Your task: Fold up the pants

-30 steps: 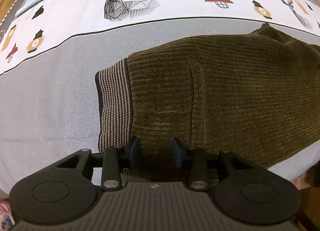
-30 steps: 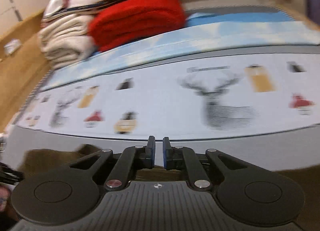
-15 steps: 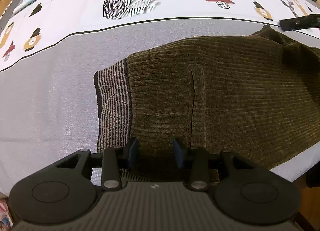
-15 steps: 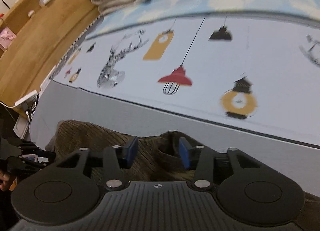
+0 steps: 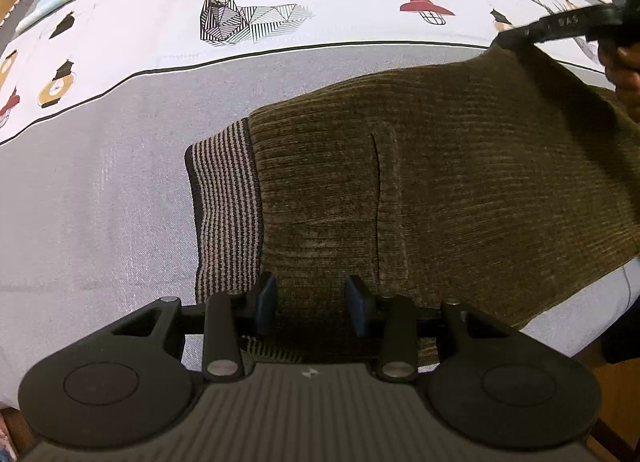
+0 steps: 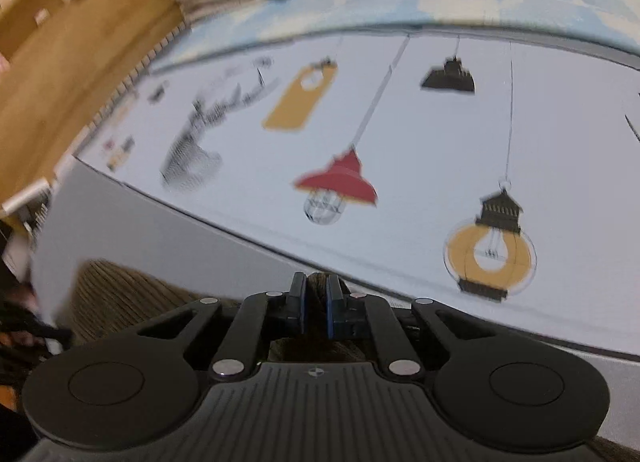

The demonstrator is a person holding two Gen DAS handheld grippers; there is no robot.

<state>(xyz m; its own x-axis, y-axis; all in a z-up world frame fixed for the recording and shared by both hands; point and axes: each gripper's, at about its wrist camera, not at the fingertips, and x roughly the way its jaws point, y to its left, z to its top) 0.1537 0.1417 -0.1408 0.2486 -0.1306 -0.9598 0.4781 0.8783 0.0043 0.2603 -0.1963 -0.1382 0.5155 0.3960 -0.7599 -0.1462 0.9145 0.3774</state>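
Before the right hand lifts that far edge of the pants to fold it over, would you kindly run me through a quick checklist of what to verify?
1. Right gripper has just closed, olive fabric pinched between its fingers: ok.
2. Left gripper grip on the near edge: fabric lies between the fingers, pressing cannot be seen: cannot tell.
3. Pants lie flat on the bed cover: ok, though the far right part rises toward the right gripper.
4. Striped waistband is smooth and unfolded: ok.
5. Pant legs' lay past the right edge: cannot tell.
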